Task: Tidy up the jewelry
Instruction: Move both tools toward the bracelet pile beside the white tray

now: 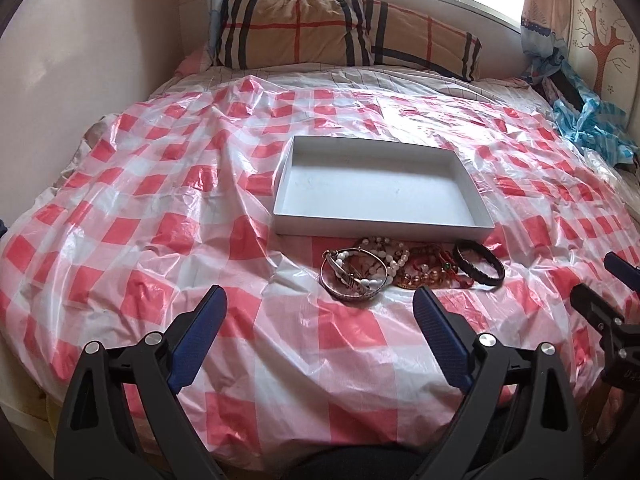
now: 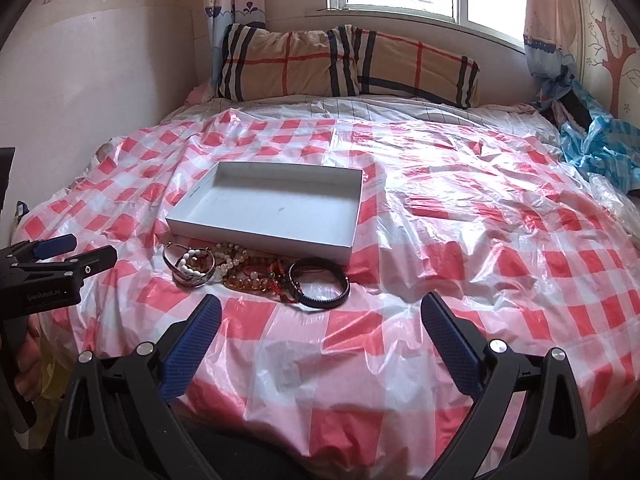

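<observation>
A shallow white box lies open and bare inside on a red-and-white checked plastic sheet. Just in front of it sits a heap of jewelry: a silver bangle, white bead bracelets, amber and red bead strings and a black braided bracelet. My left gripper hangs open just short of the heap, nothing between its blue pads. My right gripper is open too, near the black bracelet, holding nothing.
The sheet covers a bed. A plaid pillow lies at the head under a window. Blue crumpled plastic sits at the right edge, a wall on the left. A hand holds the left gripper.
</observation>
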`<action>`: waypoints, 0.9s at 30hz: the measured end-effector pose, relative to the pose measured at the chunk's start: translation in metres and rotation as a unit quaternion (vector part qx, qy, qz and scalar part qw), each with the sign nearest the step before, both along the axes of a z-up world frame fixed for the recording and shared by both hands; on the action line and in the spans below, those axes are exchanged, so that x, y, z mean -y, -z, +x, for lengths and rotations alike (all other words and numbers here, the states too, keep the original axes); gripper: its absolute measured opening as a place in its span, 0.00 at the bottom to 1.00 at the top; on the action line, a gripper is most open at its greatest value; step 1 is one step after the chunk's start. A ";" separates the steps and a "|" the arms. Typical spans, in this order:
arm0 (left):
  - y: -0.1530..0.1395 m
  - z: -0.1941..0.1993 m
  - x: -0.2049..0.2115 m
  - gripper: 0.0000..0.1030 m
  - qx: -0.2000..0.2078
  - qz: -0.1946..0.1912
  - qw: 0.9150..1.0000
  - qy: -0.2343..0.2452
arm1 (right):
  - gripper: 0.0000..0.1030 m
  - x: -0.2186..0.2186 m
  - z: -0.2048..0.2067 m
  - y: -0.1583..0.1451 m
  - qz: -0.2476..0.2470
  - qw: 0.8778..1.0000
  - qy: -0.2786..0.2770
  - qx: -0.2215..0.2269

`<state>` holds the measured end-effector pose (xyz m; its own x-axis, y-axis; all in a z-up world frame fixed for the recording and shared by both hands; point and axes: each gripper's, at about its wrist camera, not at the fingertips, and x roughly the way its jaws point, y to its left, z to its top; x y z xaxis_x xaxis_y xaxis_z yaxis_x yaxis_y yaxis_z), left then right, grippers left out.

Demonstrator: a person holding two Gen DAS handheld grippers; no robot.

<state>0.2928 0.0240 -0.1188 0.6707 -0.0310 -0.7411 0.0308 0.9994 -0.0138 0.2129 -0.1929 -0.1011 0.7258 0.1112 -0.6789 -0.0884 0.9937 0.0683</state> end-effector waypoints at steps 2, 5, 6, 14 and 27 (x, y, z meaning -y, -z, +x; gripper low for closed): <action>0.003 0.003 0.004 0.90 0.002 -0.001 1.000 -0.004 | 0.93 -0.001 0.009 0.005 0.005 1.000 -0.006 0.000; 0.009 0.006 0.007 0.92 0.002 -0.001 1.000 -0.012 | 0.93 -0.004 0.019 0.013 0.001 1.000 -0.016 -0.005; 0.011 0.006 0.006 0.92 0.000 -0.003 1.000 -0.014 | 0.93 -0.005 0.022 0.015 -0.002 1.000 -0.019 -0.008; 0.022 0.014 -0.002 0.92 -0.006 0.000 1.000 -0.019 | 0.93 -0.004 0.029 0.023 -0.007 1.000 -0.022 -0.010; 0.040 0.037 -0.022 0.92 -0.018 -0.022 0.999 -0.033 | 0.93 -0.004 0.051 0.044 -0.014 0.999 -0.028 -0.026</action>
<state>0.3301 0.0465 -0.1585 0.6452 -0.0217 -0.7637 -0.0360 0.9976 -0.0587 0.2635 -0.1888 -0.1447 0.6830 0.1302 -0.7188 -0.1404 0.9890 0.0458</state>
